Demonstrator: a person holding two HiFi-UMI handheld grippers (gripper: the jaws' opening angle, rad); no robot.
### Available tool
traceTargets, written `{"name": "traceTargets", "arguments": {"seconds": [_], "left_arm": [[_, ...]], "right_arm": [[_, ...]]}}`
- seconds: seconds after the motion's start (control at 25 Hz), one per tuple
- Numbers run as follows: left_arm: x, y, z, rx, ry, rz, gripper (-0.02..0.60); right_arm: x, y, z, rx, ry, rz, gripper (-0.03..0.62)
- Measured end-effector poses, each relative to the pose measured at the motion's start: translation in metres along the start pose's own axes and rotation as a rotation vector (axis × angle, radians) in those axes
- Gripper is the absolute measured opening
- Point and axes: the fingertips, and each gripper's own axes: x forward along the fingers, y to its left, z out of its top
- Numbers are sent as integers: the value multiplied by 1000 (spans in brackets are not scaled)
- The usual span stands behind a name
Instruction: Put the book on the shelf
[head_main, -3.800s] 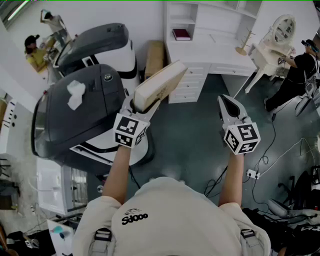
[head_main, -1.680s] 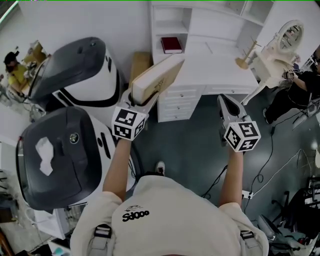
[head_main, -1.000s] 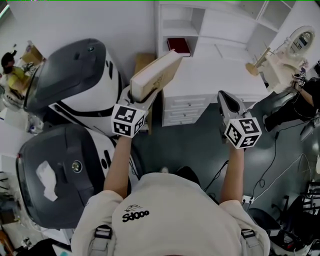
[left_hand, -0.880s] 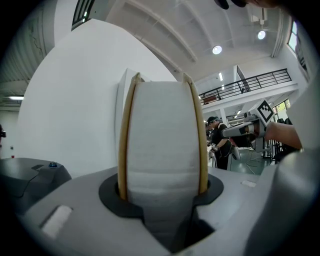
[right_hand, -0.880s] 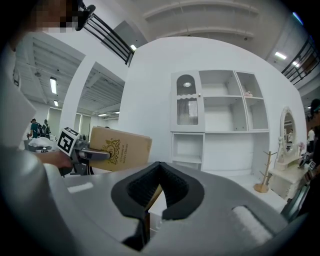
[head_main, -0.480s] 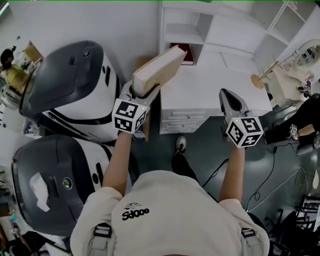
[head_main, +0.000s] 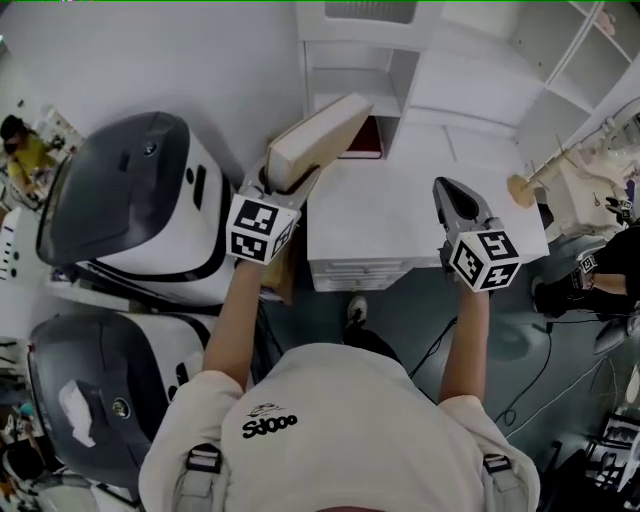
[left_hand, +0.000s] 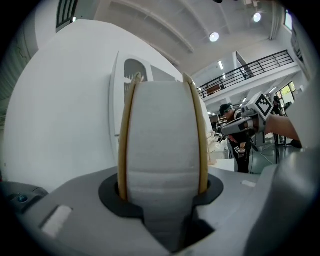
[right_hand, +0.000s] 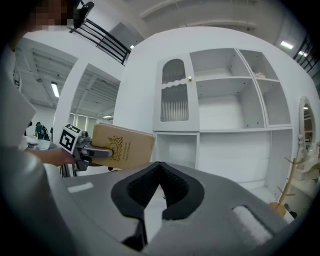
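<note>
A thick tan book (head_main: 318, 138) with cream page edges is tilted up in my left gripper (head_main: 284, 183), whose jaws are shut on its lower end. In the left gripper view the page block (left_hand: 162, 145) fills the gap between both jaws. The book's far end hangs just before the white shelf unit (head_main: 345, 62), beside a low cubby that holds a red book (head_main: 366, 140). My right gripper (head_main: 447, 190) hovers over the white desk top (head_main: 395, 225), shut and empty. From the right gripper view the gold-stamped book cover (right_hand: 123, 146) shows left of the empty shelves (right_hand: 222, 117).
Two large grey-and-white machines (head_main: 125, 205) (head_main: 95, 385) stand at the left. A brown box (head_main: 281, 278) sits between them and the desk drawers. A wooden stand (head_main: 521, 186) is on the desk's right end. A person (head_main: 590, 285) is at the right, others (head_main: 25, 150) far left.
I have walked up to the shelf unit, which now lies straight ahead and much nearer. The book's end has come up beside the red book's cubby. Both grips are unchanged.
</note>
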Motion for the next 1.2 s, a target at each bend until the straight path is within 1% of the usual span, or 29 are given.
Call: {"name": "traceTargets", "arguments": {"seconds": [0.12, 0.28, 0.4, 0.56, 0.68, 0.8, 0.96, 1.2], "left_arm": [[35, 8, 3, 36, 13, 23, 244], [81, 18, 5, 111, 34, 47, 244], [116, 23, 5, 190, 71, 66, 244], [158, 30, 0, 322, 149, 92, 244], [183, 36, -7, 383, 188, 102, 244], [203, 44, -15, 450, 233, 129, 244], [228, 49, -31, 578, 313, 146, 244], [267, 42, -46, 778, 383, 139, 249]], "right_arm": [[18, -29, -1, 5, 8, 3, 2], [41, -65, -5, 12, 14, 7, 2], [59, -91, -10, 19, 27, 17, 2], [86, -122, -17, 38, 35, 28, 2], [106, -136, -24, 49, 42, 50, 2], [122, -147, -31, 55, 57, 69, 2], [141, -162, -40, 68, 75, 87, 2], [164, -173, -62, 90, 113, 115, 2]]}}
